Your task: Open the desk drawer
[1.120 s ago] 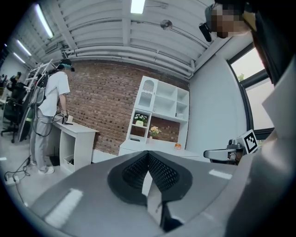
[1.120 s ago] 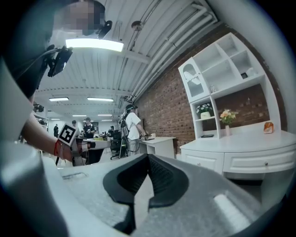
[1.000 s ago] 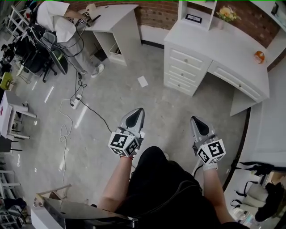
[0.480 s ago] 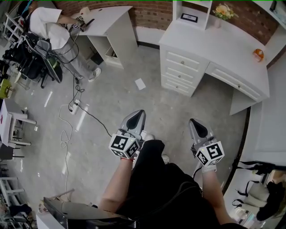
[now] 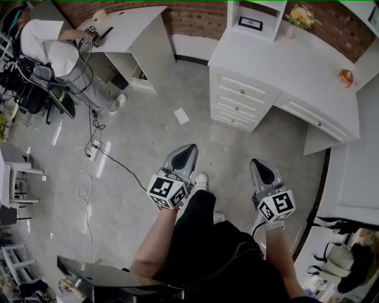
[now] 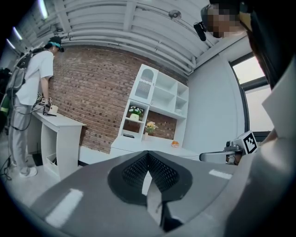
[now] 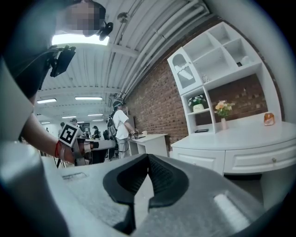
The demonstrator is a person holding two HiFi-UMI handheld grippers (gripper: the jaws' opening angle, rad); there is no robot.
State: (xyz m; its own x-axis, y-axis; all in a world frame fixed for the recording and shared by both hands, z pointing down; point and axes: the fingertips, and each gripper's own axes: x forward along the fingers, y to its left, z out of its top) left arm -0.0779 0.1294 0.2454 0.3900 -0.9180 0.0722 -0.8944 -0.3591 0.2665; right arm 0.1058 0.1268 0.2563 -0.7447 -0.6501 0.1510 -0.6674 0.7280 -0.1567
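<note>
A white corner desk (image 5: pixel 284 62) stands against the brick wall at the upper right. It has a stack of shut drawers (image 5: pixel 240 100) on its left and a wide shut drawer (image 5: pixel 311 118) under the top. Both grippers hover over the floor, well short of the desk and pointing toward it. My left gripper (image 5: pixel 189 148) is shut and holds nothing. My right gripper (image 5: pixel 259 161) is shut and empty too. The left gripper view shows the desk (image 6: pixel 152 147) beyond the shut jaws. The right gripper view shows the wide drawer (image 7: pixel 263 159) with its knob.
A second white desk (image 5: pixel 142 23) stands at the upper left with a person (image 5: pixel 53 41) bent over it. A power strip with cable (image 5: pixel 92 151) and a sheet of paper (image 5: pixel 181 116) lie on the floor. Flowers (image 5: pixel 301 15) and an orange object (image 5: pixel 345 77) sit on the corner desk.
Both grippers have moved forward across the floor toward the corner desk, which now sits nearer in the head view. A shoe has come into view between the arms. Jaws stayed shut.
</note>
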